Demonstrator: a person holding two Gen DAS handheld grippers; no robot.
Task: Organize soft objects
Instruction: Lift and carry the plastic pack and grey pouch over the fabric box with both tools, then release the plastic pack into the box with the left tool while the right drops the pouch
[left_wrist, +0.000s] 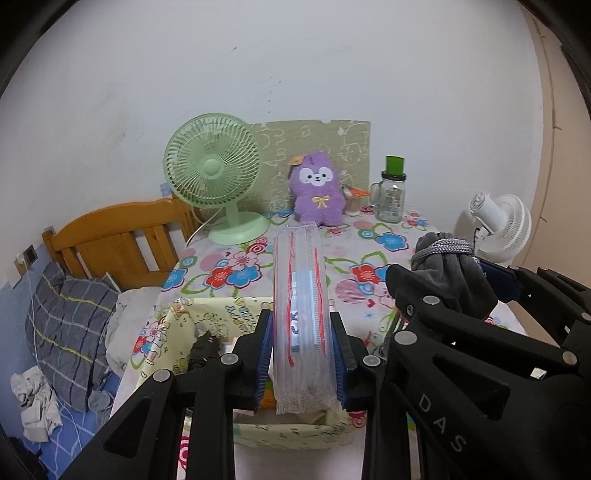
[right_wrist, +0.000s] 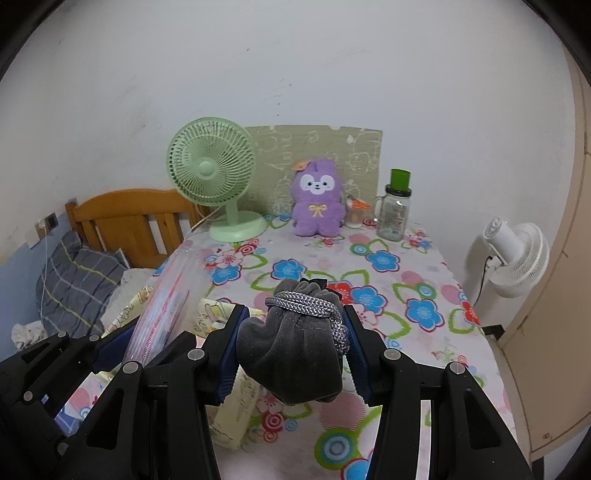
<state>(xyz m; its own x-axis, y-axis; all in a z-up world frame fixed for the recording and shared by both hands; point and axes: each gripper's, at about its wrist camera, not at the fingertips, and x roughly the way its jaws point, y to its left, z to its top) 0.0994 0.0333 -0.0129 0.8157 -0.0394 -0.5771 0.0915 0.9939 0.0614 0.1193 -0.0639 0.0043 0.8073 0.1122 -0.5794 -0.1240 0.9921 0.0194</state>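
1. left gripper (left_wrist: 301, 354) clamped on a clear zip bag (left_wrist: 301, 306), held over the yellow fabric bin (left_wrist: 207, 325).
2. right gripper (right_wrist: 291, 347) squeezing a grey drawstring pouch (right_wrist: 291, 354), above the floral counter (right_wrist: 406, 288).

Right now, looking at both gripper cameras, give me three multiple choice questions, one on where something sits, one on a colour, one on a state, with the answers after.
1. Where is the purple plush toy?
A. In the yellow fabric bin
B. Between the green fan and the glass bottle
C. On the pillow

2. What colour is the glass bottle top?
A. Green
B. Red
C. White

3. What is the right gripper doing?
A. Hanging open and empty
B. Clamped on the grey drawstring pouch
C. Clamped on the fan

Answers:
1 B, it stands at the table's back, green fan left, bottle right.
2 A, the cap is green.
3 B, both pads press the grey drawstring pouch.
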